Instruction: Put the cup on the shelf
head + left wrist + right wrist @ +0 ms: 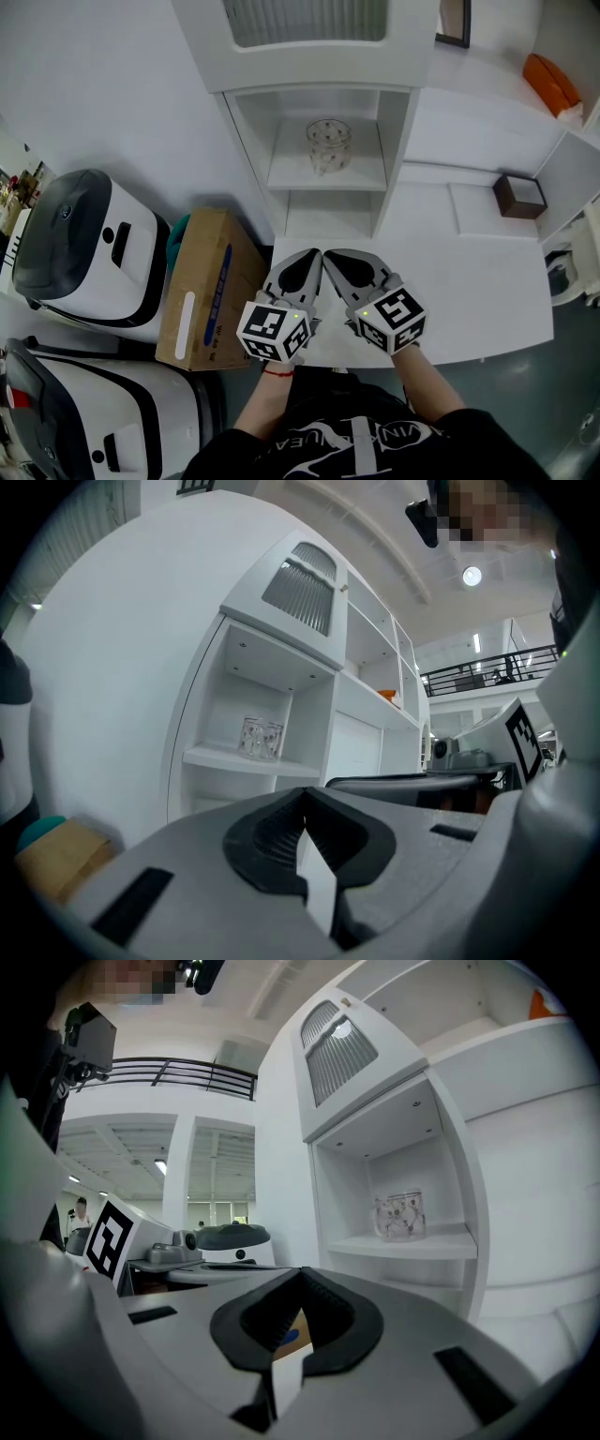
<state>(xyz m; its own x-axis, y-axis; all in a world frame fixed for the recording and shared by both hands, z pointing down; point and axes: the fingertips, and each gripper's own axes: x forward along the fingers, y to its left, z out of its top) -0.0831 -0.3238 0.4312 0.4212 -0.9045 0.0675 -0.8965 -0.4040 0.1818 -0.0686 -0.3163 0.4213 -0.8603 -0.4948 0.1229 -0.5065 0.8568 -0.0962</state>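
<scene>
A clear glass cup [329, 143] with a dotted pattern stands upright on the middle shelf [291, 173] of a white shelf unit. The same cup [260, 738] shows far ahead in the left gripper view, and the cup [399, 1216] sits on its shelf in the right gripper view. My left gripper [311, 255] and right gripper [330, 256] rest side by side over the white counter [487, 309], well short of the shelf. Both are shut with nothing between their jaws.
A brown cardboard box [200, 286] stands on the floor left of the counter, beside two white and black machines [80, 246]. A small dark brown box [519, 195] sits on the right counter part, an orange object [550, 82] farther back.
</scene>
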